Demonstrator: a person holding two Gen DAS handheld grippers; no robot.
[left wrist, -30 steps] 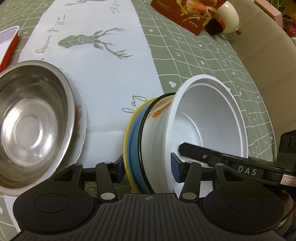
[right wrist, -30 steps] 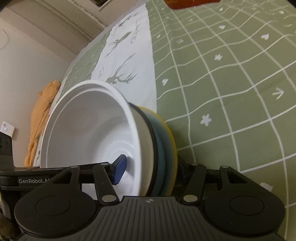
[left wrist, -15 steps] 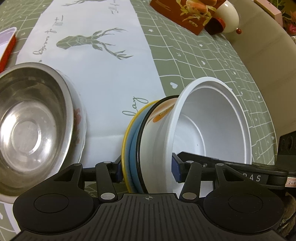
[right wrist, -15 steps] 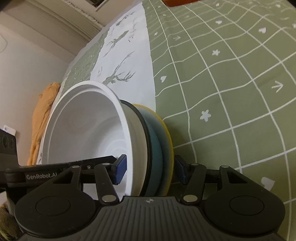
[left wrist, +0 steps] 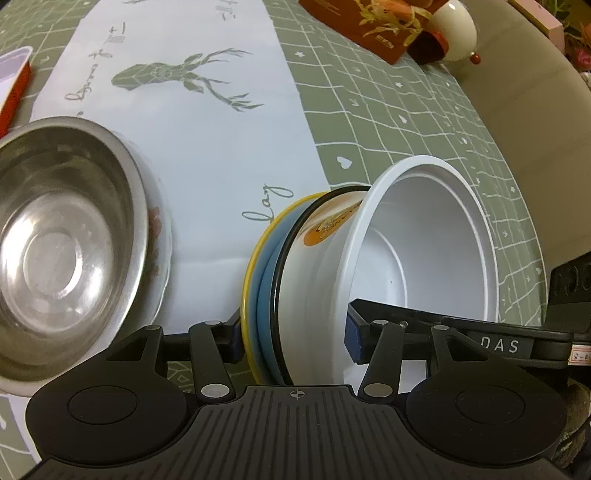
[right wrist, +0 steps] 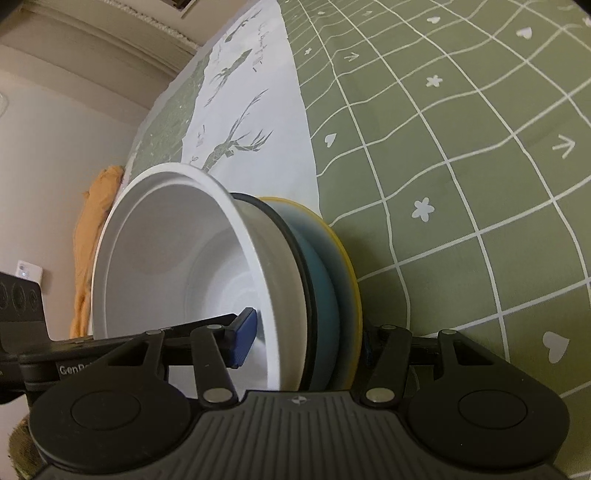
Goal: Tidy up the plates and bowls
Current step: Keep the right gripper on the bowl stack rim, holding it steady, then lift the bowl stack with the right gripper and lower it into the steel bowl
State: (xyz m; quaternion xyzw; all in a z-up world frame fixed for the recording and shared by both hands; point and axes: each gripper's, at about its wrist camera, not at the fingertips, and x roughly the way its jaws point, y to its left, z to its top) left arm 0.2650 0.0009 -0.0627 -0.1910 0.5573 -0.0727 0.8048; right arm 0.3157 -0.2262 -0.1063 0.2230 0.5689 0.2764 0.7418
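Note:
A stack of dishes stands between both grippers: a white bowl (left wrist: 424, 236) inside a black-rimmed bowl with an orange print (left wrist: 317, 236), on a blue plate with a yellow rim (left wrist: 255, 266). My left gripper (left wrist: 293, 332) is shut on the stack, one finger under the plate, one inside the white bowl. My right gripper (right wrist: 306, 343) grips the same stack (right wrist: 207, 266) from the opposite side. A steel bowl (left wrist: 59, 243) rests on a floral plate (left wrist: 159, 229) at the left.
A green patterned tablecloth (right wrist: 461, 166) with a white deer-print runner (left wrist: 192, 110) covers the table. A red-edged tray (left wrist: 14, 77) is at far left. A red card (left wrist: 369, 26) and a white egg-shaped ornament (left wrist: 454, 29) stand at the back right.
The stack has shifted slightly right and away from the steel bowl, held by both grippers. The right wrist view has tilted, showing more tablecloth.

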